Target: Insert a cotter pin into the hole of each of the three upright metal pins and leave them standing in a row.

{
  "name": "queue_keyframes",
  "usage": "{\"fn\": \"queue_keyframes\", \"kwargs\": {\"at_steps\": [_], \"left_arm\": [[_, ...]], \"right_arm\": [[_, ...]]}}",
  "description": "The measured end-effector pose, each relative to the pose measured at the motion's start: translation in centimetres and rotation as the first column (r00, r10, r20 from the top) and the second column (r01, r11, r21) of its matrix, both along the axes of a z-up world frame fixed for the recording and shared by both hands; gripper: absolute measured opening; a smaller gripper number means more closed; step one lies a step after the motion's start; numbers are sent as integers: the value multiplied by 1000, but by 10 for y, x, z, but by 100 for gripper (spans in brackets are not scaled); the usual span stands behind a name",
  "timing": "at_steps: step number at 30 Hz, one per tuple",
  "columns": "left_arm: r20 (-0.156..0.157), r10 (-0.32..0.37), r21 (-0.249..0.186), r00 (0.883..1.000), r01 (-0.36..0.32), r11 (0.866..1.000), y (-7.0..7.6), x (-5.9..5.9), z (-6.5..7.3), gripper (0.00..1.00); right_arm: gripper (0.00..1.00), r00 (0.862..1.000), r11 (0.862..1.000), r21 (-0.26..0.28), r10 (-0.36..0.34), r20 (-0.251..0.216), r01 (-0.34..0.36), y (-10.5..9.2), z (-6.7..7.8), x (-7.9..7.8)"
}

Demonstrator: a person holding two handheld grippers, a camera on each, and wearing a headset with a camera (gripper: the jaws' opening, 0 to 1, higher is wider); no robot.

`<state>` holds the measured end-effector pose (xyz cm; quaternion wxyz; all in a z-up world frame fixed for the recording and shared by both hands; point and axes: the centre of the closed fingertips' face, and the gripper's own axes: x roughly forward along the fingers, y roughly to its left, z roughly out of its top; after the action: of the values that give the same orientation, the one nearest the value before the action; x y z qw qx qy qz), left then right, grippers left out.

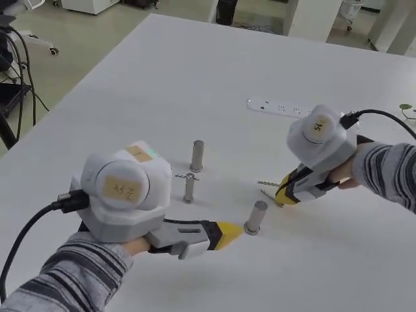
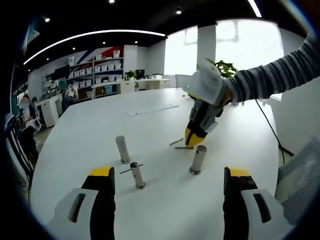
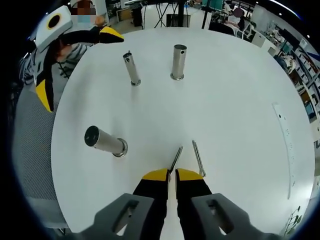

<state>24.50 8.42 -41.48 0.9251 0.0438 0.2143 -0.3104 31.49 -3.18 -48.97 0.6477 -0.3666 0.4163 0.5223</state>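
Table (image 1: 130, 97): white, carries all the work. A power strip (image 1: 276, 107) lies flat at its far side, well apart from the pins.

Left gripper (image 1: 226, 235): held low at the near edge, its yellow tips just beside the near pin (image 1: 257, 218) and not touching it. In its own view the jaws (image 2: 169, 174) stand spread wide with nothing between them.

Right gripper (image 1: 283, 195): tilted down to the table on the right. In its own view the jaws (image 3: 172, 175) are pressed together, pinching the end of the held cotter (image 3: 176, 159), which points forward along the tabletop.

Upright pins, three, all standing:
- Far pin (image 1: 197, 156): hole unfilled.
- Middle pin (image 1: 189, 187): just nearer than the far pin, with the fitted cotter (image 1: 182, 176) crossing its top and sticking out to one side.
- Near pin (image 3: 105, 141): stands apart to the right of the other two, out of line with them. No cotter in it.

Loose cotter (image 3: 198, 157): lies flat on the table just beside the held cotter, outside the right jaws, between the right gripper and the near pin.
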Motion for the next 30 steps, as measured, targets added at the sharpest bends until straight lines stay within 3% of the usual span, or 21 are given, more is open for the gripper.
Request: {"fn": "queue_keyframes", "kwargs": {"at_steps": [7,17,26,30], "left_arm": [[1,8,-1,1000,-8,1000,2,1,1,89],[4,-6,-4,1000,6,1000,-1,0,2,86],[10,-34,-11,999,34,999,-7,-3,3,81],[-4,-47,-31,999,47,998,-12,-5,3,78]], "right_arm": [[0,1000,1000,-25,-8,-4,8,-2,-4,-1],[0,995,995,-54,88,53,-85,-4,-4,0],[0,992,995,-27,96,87,-94,-8,13,-5],[0,986,994,-12,110,122,-109,-8,26,-8]]}}
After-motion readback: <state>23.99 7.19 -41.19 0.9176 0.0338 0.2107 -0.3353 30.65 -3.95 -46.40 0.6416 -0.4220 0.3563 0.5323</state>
